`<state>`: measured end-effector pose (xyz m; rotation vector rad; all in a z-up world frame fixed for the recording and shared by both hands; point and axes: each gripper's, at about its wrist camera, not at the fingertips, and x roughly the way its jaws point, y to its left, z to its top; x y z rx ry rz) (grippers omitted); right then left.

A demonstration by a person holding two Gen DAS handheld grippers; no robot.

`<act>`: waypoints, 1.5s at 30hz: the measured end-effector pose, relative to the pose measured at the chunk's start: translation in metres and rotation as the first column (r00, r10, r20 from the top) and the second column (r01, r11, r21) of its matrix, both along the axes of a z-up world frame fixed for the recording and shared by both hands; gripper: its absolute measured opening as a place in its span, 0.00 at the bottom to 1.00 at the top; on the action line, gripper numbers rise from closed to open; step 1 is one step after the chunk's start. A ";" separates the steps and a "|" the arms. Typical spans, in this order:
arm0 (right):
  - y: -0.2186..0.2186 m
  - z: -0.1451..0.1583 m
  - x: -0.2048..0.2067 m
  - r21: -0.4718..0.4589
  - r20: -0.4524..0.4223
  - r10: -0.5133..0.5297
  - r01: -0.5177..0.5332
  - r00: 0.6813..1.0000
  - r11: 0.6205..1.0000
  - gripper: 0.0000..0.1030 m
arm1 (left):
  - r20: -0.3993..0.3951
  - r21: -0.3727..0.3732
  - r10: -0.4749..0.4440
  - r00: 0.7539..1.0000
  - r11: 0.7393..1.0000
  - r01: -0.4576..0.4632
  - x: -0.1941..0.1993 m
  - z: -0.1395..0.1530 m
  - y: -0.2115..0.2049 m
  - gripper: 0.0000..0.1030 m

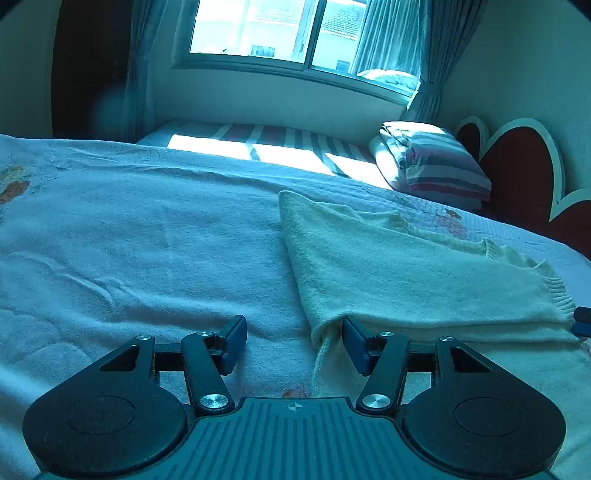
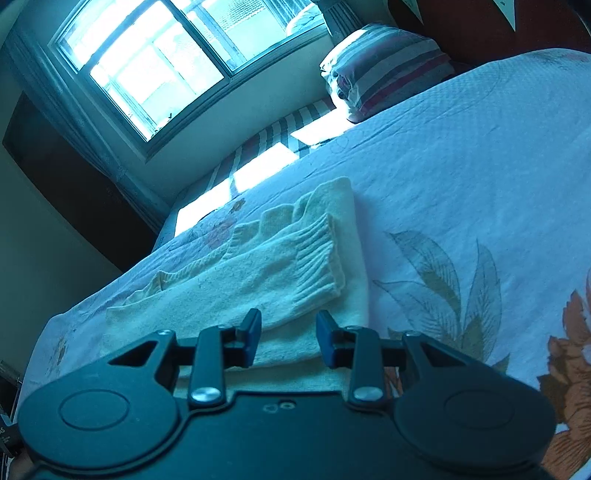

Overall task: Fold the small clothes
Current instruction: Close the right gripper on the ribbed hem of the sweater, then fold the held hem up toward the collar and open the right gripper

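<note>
**Cream sweater folded on the bed, both grippers open over its near edge**

Bed (image 1: 147,229): covered by a pale textured bedspread with printed flowers and leaves. It fills most of both views. A striped sheet shows along the far side, in bright sunlight.

Window (image 1: 273,29): on the far wall beyond the bed, with curtains (image 1: 436,55) at its sides. Heart-shaped red headboard (image 1: 524,166) with white border at the right in the left wrist view.

Pillow (image 1: 436,162): striped, lying at the head of the bed near the headboard, well apart from the sweater.

Sweater (image 1: 406,273): cream knit, folded into a long flat stack on the bedspread. In the right wrist view a sleeve (image 2: 288,266) with a ribbed cuff lies across the top of the stack. A loose strand of knit trails from the near corner toward the left gripper.

Left gripper (image 1: 295,343): jaws stand wide apart, nothing pinched. The folded near corner of the sweater lies between and just ahead of the pads; the right-hand pad sits at the fold's edge, and contact cannot be confirmed.

Right gripper (image 2: 288,339): jaws parted over the sweater's near edge. Cloth shows between the fingers, but the pads do not press on it.

Tip of the right gripper (image 1: 583,319) is just visible at the right border of the left wrist view, beside the sweater's ribbed end.
</note>
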<state>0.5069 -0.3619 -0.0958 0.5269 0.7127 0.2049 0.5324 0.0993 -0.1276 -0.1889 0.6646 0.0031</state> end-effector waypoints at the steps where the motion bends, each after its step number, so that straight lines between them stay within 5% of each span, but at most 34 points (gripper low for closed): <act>1: 0.002 -0.002 0.003 0.011 -0.004 -0.007 0.007 1.000 1.000 0.33 | 0.000 -0.020 0.016 1.000 1.000 -0.016 0.003 -0.001 0.003 0.55; 6: -0.008 -0.012 0.017 0.105 -0.046 -0.072 0.076 0.996 0.992 0.29 | -0.009 -0.068 0.056 0.998 0.996 -0.057 0.007 -0.010 0.014 0.49; 10: -0.007 -0.012 0.025 0.106 -0.051 -0.099 0.104 0.994 0.989 0.29 | 0.022 0.015 -0.004 1.000 1.000 0.003 0.013 -0.001 0.004 0.47; 13: -0.003 -0.007 0.024 0.064 -0.021 -0.108 0.110 0.994 0.992 0.06 | 0.003 0.025 -0.019 1.000 1.000 0.018 0.017 0.002 0.002 0.47; 18: -0.011 0.007 0.009 0.046 0.054 -0.127 0.125 0.990 0.991 0.05 | -0.011 0.013 0.025 1.000 1.000 -0.025 0.012 -0.006 0.011 0.47; 24: -0.013 -0.017 0.013 -0.006 -0.024 -0.120 0.120 0.993 0.993 0.06 | -0.029 0.028 0.005 1.000 1.000 -0.004 0.008 -0.008 0.014 0.47; 29: -0.017 0.006 -0.002 -0.132 0.068 -0.116 0.124 0.991 0.983 0.26 | 0.011 0.040 0.051 0.999 0.998 -0.051 -0.006 0.008 0.037 0.47; 35: -0.013 0.024 0.021 -0.185 0.127 -0.027 0.050 0.991 0.982 0.22 | 0.079 0.012 -0.028 0.997 1.000 0.027 0.055 0.028 0.012 0.47; 42: 0.023 0.009 0.061 -0.332 0.084 0.120 -0.086 0.989 0.939 0.20 | -0.043 0.072 -0.031 0.999 0.997 0.034 0.120 -0.002 -0.006 0.47; 45: 0.027 -0.002 0.069 -0.396 0.052 0.125 -0.094 0.991 0.913 0.16 | -0.022 0.066 -0.048 0.999 0.997 0.049 0.120 -0.009 0.000 0.47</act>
